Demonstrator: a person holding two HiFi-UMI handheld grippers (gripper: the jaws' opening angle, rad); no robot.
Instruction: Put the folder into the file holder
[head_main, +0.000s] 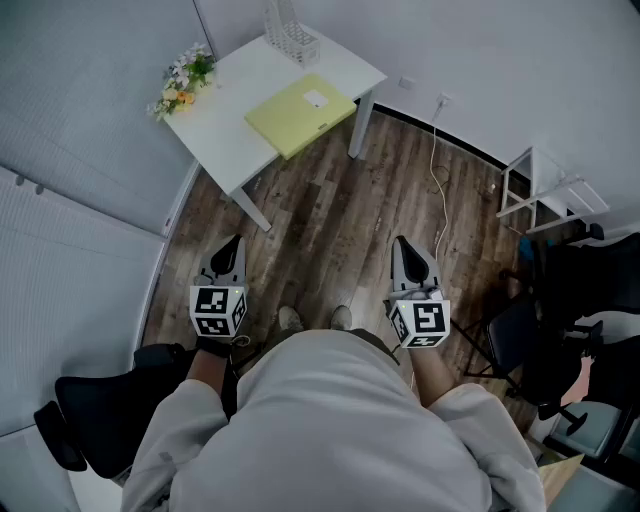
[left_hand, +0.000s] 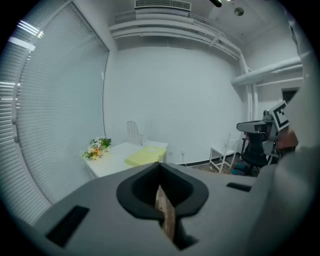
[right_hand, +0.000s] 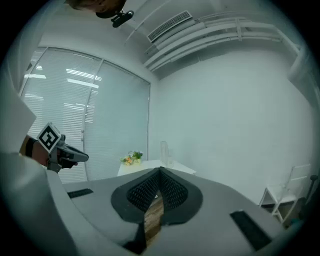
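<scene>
Head view | folder (head_main: 300, 113): pale yellow, white label | flat on table (head_main: 215, 130)

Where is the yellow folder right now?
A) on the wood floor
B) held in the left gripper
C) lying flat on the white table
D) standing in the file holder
C: in the head view the folder lies flat on the table, next to the file holder and not in it. The left gripper and right gripper are both shut with nothing in them, well short of the table.
</scene>
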